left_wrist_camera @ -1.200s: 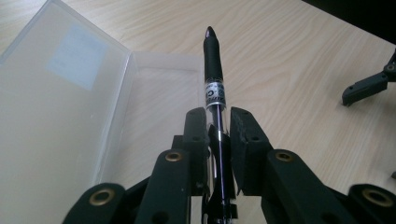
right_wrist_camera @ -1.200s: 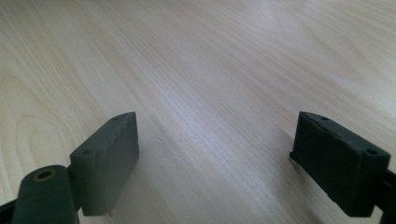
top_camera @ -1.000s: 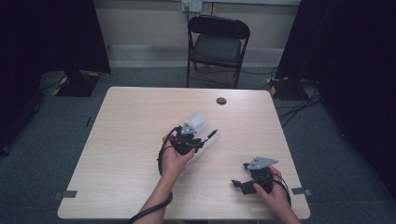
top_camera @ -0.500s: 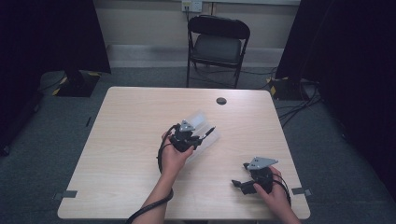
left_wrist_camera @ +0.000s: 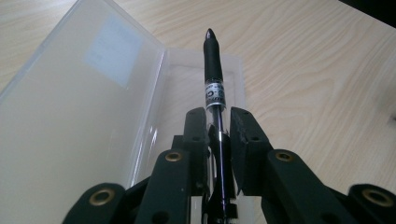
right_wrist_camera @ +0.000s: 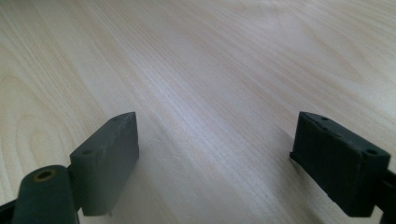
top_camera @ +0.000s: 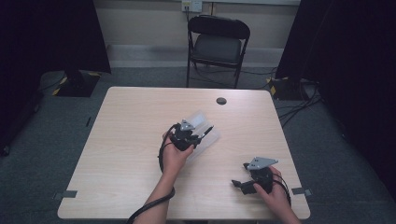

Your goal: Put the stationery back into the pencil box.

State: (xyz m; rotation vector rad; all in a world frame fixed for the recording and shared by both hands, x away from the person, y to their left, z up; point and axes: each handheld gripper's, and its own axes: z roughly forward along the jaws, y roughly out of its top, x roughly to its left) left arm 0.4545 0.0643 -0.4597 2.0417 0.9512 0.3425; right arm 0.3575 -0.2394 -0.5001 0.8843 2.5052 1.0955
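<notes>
The left gripper (left_wrist_camera: 218, 140) clamps a pen (left_wrist_camera: 214, 81) above the open clear case (left_wrist_camera: 84, 107) (table centre); it may slip out. Right gripper (right_wrist_camera: 215, 158), at 5 o'clock, is wide open, empty.

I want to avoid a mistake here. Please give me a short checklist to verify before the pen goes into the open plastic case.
1. Left gripper shut on the pen: ok.
2. Pen straight between the jaws, tip forward: ok.
3. Clear case open, lid up: ok.
4. Pen tip over the case tray: ok.
5. Tray free of other things: cannot tell, the jaws hide part.
6. Right gripper open, over bare table, away from the case: ok.
</notes>
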